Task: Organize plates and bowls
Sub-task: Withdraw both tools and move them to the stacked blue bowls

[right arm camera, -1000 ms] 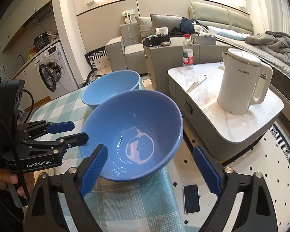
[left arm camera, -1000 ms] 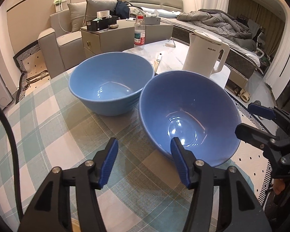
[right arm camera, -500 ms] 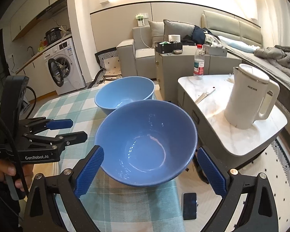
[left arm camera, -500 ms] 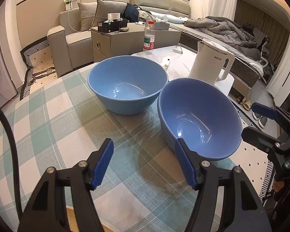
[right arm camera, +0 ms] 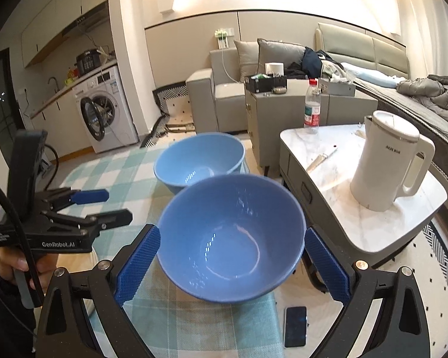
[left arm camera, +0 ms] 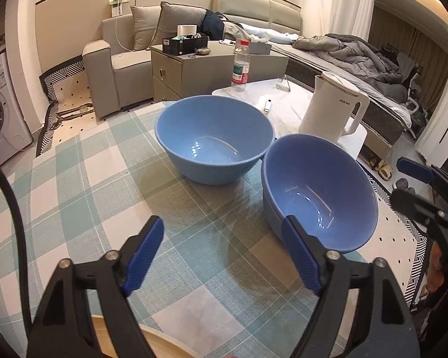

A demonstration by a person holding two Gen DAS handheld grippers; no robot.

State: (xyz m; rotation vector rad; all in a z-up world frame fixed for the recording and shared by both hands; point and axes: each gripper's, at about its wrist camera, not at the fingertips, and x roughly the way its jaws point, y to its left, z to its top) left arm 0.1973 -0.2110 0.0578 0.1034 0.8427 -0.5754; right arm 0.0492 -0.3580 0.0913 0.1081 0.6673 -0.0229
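left hand-held gripper (left arm camera: 222, 256): opening, off near bowl (left arm camera: 319, 192) | bowl: no longer tilted

kettle (right arm camera: 385, 161) I'm seeing standing on marble side table (right arm camera: 337, 197) | water bottle (right arm camera: 312, 106) standing behind it | phone (right arm camera: 295, 326) lying on floor | washing machine (right arm camera: 104, 116) sitting far left

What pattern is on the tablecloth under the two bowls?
A check of teal, pale green and white squares on the tablecloth, clearest in the left wrist view.
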